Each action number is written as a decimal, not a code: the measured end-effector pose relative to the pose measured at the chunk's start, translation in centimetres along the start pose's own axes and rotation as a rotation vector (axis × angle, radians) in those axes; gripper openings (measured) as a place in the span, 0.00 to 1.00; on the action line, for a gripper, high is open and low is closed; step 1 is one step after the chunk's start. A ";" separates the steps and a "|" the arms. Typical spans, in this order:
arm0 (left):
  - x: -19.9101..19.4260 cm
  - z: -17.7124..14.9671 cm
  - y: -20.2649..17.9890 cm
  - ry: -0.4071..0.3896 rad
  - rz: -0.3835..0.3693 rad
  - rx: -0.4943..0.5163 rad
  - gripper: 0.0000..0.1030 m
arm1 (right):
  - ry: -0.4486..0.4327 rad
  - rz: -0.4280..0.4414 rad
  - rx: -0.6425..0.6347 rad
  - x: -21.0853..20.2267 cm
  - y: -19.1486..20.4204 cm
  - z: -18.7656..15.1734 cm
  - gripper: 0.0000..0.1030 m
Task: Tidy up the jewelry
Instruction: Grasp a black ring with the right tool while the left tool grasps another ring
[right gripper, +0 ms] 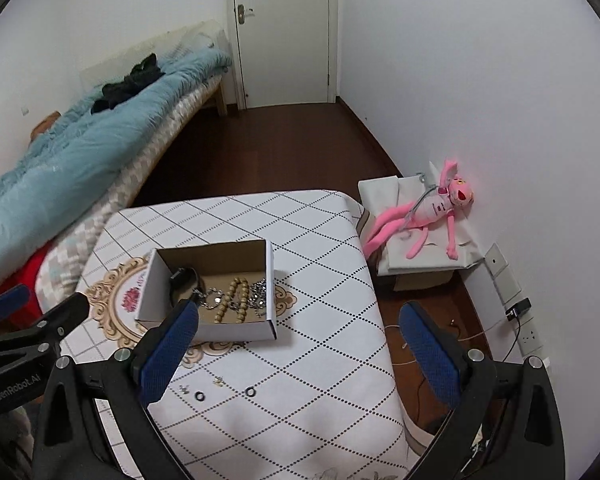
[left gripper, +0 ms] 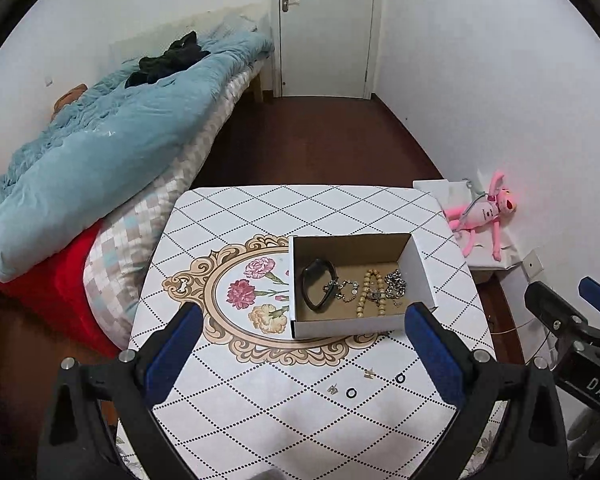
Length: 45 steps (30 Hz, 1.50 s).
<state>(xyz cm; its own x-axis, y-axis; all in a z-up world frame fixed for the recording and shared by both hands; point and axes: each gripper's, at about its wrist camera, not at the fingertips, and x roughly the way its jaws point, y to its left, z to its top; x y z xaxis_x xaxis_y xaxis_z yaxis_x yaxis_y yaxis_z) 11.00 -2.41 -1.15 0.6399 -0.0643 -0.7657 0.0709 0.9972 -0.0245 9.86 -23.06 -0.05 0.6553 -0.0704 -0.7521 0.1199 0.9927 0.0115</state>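
Left wrist view: left gripper [left gripper: 304,348] hovers over the bench [left gripper: 260,420], jaws wide apart, nothing held. Right gripper [right gripper: 296,348] same, jaws apart and empty, off toward the bench's right edge.

Cardboard box [left gripper: 420,264] sits mid-bench, open top. Inside: black band [left gripper: 318,286], bead string [left gripper: 366,292], silver chains [left gripper: 396,286]. Loose near the front edge: two black rings [left gripper: 351,392] [left gripper: 400,378] and two small metal bits [left gripper: 332,389] [left gripper: 369,373], probably earrings, too small to tell.

Handling guess: loose bits are tiny, light, hard, flat against the cloth. Pads are wide, so pinch low across a ring's outer edges; expect it to skate or flip. Chains are limp and will tangle.

Bench cover is white with a dotted diamond pattern and a floral medallion; looks smooth. Small room: bed [left gripper: 100,152] at left, door [left gripper: 324,28] at back, pink plush toy [right gripper: 432,212] by the right wall.
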 end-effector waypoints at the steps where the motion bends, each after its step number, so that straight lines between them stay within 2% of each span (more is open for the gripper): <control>1: 0.0 -0.1 -0.1 0.004 0.011 0.002 1.00 | -0.002 0.009 0.005 -0.4 0.0 0.0 0.99; 4: 1.0 -0.8 -0.4 0.034 0.061 0.013 1.00 | 0.014 0.027 0.025 -0.5 -0.3 -0.3 0.99; 6: 1.7 -1.5 -0.3 0.054 0.068 0.000 1.00 | 0.043 0.028 0.024 0.4 -0.4 -0.7 0.99; 10: 5.0 -3.8 0.2 0.136 0.083 -0.005 1.00 | 0.163 0.077 0.022 4.5 -0.4 -3.2 0.99; 15: 9.1 -7.3 1.4 0.257 0.126 -0.004 1.00 | 0.283 0.086 -0.003 10.0 0.4 -7.4 0.97; 19: 11.4 -9.7 2.2 0.319 0.164 0.007 1.00 | 0.348 0.120 -0.006 13.7 1.2 -10.4 0.70; 21: 12.1 -10.4 2.6 0.338 0.182 0.016 1.00 | 0.368 0.145 0.000 14.9 1.8 -11.5 0.68; 23: 12.7 -11.0 2.9 0.353 0.186 0.015 1.00 | 0.371 0.149 -0.013 15.7 2.4 -12.2 0.65; 25: 13.1 -11.3 3.0 0.363 0.194 0.018 1.00 | 0.374 0.153 -0.027 16.4 3.0 -12.8 0.56; 29: 13.5 -11.6 2.8 0.369 0.199 0.029 1.00 | 0.340 0.130 -0.061 16.5 4.2 -12.9 0.48; 31: 13.5 -11.7 2.6 0.365 0.205 0.038 1.00 | 0.323 0.094 -0.092 16.5 4.9 -13.0 0.28; 33: 13.5 -11.8 2.3 0.362 0.202 0.040 1.00 | 0.302 0.058 -0.137 16.4 5.5 -13.2 0.13; 37: 13.3 -11.5 1.3 0.350 0.168 0.038 0.99 | 0.295 0.064 -0.150 16.2 5.8 -13.2 0.12; 42: 13.0 -11.5 -1.5 0.332 0.067 0.045 0.99 | 0.275 0.056 -0.077 15.0 3.3 -12.8 0.12; 45: 13.2 -11.8 -3.4 0.332 0.035 0.064 0.89 | 0.272 0.038 -0.031 14.4 1.3 -12.6 0.12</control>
<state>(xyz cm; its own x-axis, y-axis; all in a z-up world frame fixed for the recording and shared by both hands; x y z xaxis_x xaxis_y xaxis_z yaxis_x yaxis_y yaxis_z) 10.14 -6.24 -18.80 0.3595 -0.0032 -0.9332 0.1081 0.9934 0.0382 10.06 -21.52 -19.19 0.4341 -0.0087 -0.9008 0.0733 0.9970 0.0257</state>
